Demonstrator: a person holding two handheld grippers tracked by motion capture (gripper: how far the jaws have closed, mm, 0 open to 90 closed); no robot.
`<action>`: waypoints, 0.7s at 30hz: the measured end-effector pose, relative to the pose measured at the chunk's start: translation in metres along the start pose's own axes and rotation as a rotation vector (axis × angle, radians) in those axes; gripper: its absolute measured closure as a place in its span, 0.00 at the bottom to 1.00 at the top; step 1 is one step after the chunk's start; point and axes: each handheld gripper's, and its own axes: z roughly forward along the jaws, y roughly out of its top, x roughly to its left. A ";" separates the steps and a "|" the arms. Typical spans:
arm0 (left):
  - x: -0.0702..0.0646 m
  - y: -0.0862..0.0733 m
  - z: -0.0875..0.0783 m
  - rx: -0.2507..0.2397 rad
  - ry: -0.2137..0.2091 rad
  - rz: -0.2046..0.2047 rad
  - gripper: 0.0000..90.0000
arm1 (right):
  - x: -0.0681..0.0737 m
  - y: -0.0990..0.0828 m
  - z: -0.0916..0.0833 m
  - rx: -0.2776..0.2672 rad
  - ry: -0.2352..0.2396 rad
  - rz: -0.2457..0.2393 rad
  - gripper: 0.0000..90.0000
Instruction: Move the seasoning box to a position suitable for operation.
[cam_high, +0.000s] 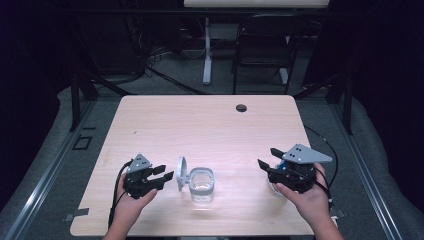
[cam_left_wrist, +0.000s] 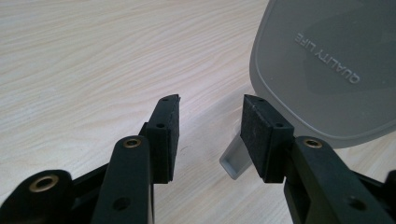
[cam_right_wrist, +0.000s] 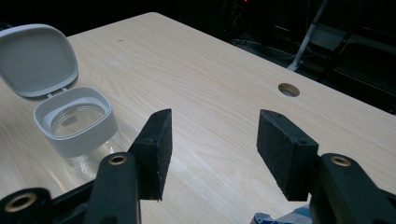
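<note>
The left gripper (cam_high: 161, 176) rests low over the table (cam_high: 210, 125) near its front edge, jaws spread wide with nothing between them. In the left gripper view its pads (cam_left_wrist: 166, 135) stand apart over bare wood, and the grey lid (cam_left_wrist: 327, 70) of the jar rises just beyond the right-hand pad, with the lid's small tab (cam_left_wrist: 233, 161) showing beside that pad, not touching it as far as can be told.

The jar (cam_high: 202, 184) stands upright between the two grippers, a clear glass body with a grey collar. Its lid (cam_high: 181, 173) is hinged open and stands up on the side toward the left gripper, just beside those jaws.

The right gripper (cam_high: 266, 160) sits well apart from the jar, close to the table's right front corner, held in the person's right hand (cam_high: 310, 200). Its jaws are wide and hold nothing; in the right gripper view the pads (cam_right_wrist: 156, 149) frame open tabletop, with the jar (cam_right_wrist: 77, 123) off to their left.

Behind the jar the table lies open all the way to its far edge, where a round cable hole (cam_high: 241, 107) sits.
</note>
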 end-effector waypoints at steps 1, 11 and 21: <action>0.000 0.000 0.000 0.000 0.000 0.000 0.64 | 0.000 0.000 0.000 0.000 0.000 0.000 0.50; 0.003 0.000 -0.001 0.004 0.003 0.004 0.63 | -0.010 0.003 -0.009 -0.001 -0.030 0.006 0.50; 0.004 -0.001 0.000 0.004 0.008 -0.008 0.63 | -0.025 0.001 -0.020 -0.012 -0.077 0.039 0.50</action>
